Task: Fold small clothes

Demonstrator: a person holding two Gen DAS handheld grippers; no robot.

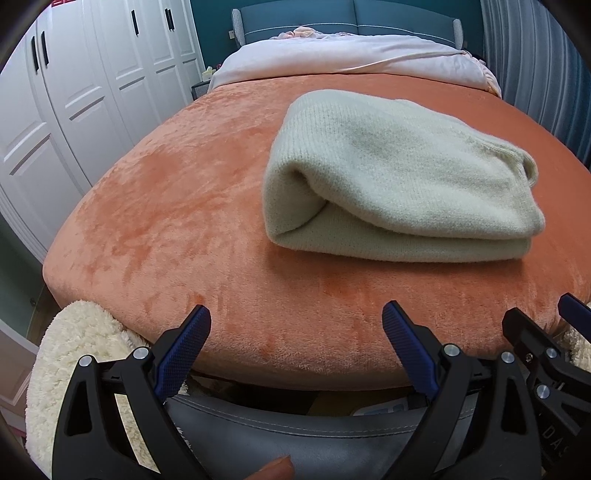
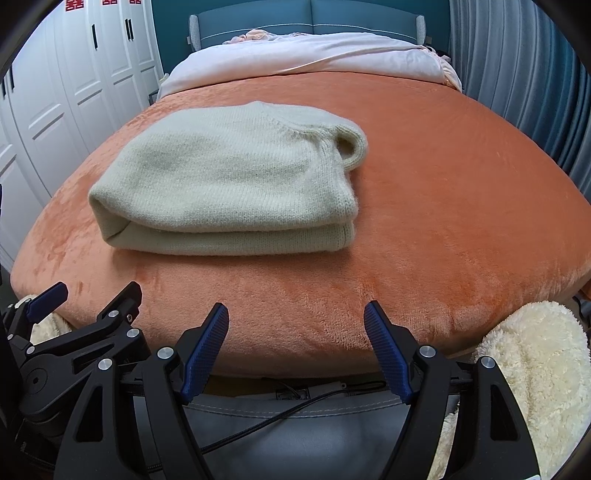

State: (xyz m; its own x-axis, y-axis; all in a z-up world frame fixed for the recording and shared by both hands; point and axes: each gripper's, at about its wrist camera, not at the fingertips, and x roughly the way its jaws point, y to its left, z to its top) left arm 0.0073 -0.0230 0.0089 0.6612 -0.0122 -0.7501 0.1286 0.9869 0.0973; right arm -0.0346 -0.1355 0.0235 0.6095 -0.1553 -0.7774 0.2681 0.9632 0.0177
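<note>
1. Both grippers sit at the near edge of the bed, off the fabric. Left gripper: black frame, blue ribbed pads, fingers spread wide, nothing between them. Right gripper: same build, fingers also spread, holding nothing.
2. Grey leather-like footboard lies just below the fingers, stitched seam along it; a thin black cable crosses it in the right wrist view.
3. Cream shaggy fleece bunches at the bed's near corners, beside each gripper.
4. Bed is covered in orange plush, short nap with brush marks, rounded front edge.
5. Sweater: pale cream knit, fine ribbing, folded into a thick rectangular stack. Rolled fold on its left side, ribbed collar loop sticking out at the far right corner. It lies flat on the plush, apart from both grippers.
6. Room: bare orange plush on all sides of the sweater, widest to its right in the right wrist view.
7. Beyond it: pale pink duvet, blue headboard, white panelled wardrobe on the left.
</note>
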